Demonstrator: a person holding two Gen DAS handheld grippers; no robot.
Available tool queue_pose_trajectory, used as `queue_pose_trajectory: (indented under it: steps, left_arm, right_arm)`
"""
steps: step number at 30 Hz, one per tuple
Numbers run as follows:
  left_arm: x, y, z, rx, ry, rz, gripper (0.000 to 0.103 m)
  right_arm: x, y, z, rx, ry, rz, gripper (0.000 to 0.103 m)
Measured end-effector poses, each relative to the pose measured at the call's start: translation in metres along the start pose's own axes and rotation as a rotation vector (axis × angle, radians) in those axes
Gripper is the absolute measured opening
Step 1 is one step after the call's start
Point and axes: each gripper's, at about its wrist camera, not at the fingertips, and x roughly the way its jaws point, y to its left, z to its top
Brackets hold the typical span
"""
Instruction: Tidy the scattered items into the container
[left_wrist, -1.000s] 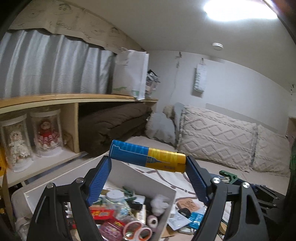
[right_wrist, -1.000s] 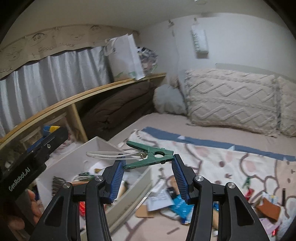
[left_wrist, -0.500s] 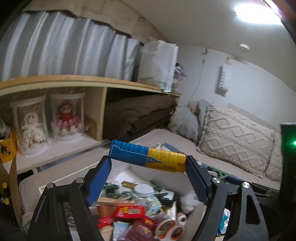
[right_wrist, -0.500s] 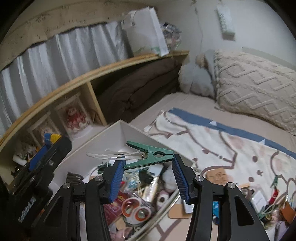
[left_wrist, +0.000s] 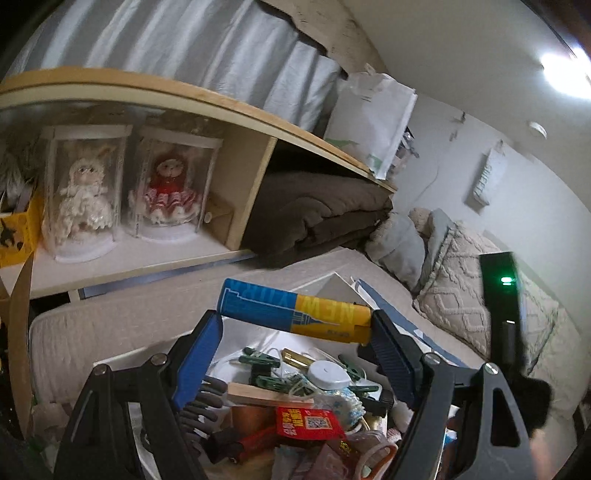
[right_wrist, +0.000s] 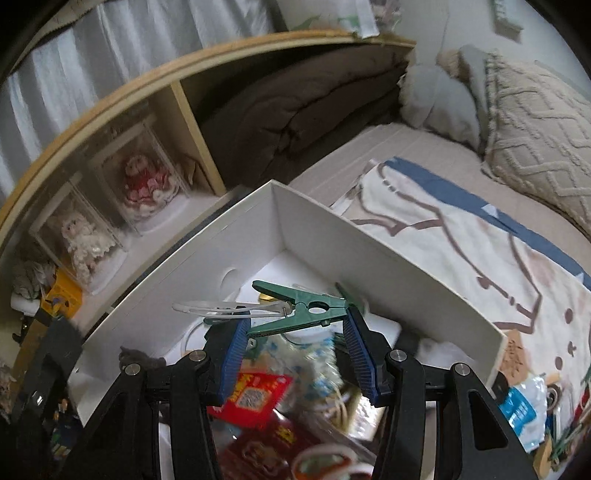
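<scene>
Both grippers tilt downward over the white box, the left gripper spread wide yet pinching a blue-and-yellow tube crosswise between its pads, the right gripper clamping a green clothespin crosswise at its fingertips, the box's clutter directly beneath both.

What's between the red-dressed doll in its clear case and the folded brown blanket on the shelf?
An upright wooden divider panel separates the doll from the blanket; the left wrist view shows it best.

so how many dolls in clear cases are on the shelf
2, side by side in the shelf's left cubby: a cream-dressed doll on the left, a red-dressed doll right of it. None seems hidden.
</scene>
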Motion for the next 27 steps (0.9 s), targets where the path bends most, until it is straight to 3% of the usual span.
queue_pose_trajectory:
  steps: [10,11,12,14,27]
  left_arm:
    - [-0.006,0.025,0.012,-0.099,-0.033,-0.022,0.081]
    - [-0.006,0.027,0.012,-0.110,-0.036,-0.025,0.081]
    - [-0.007,0.028,0.012,-0.117,-0.038,-0.028,0.081]
    - [-0.007,0.029,0.013,-0.115,-0.038,-0.028,0.081]
    - [0.007,0.006,0.011,-0.030,0.007,-0.026,0.081]
  right_arm:
    - [0.038,0.014,0.018,-0.001,0.042,0.022,0.053]
    - [0.040,0.015,0.017,0.001,0.039,0.023,0.061]
    - [0.040,0.014,0.016,0.000,0.033,0.017,0.083]
    - [0.039,0.014,0.014,-0.002,0.016,0.014,0.095]
    - [-0.013,0.005,-0.016,-0.063,-0.038,0.028,0.095]
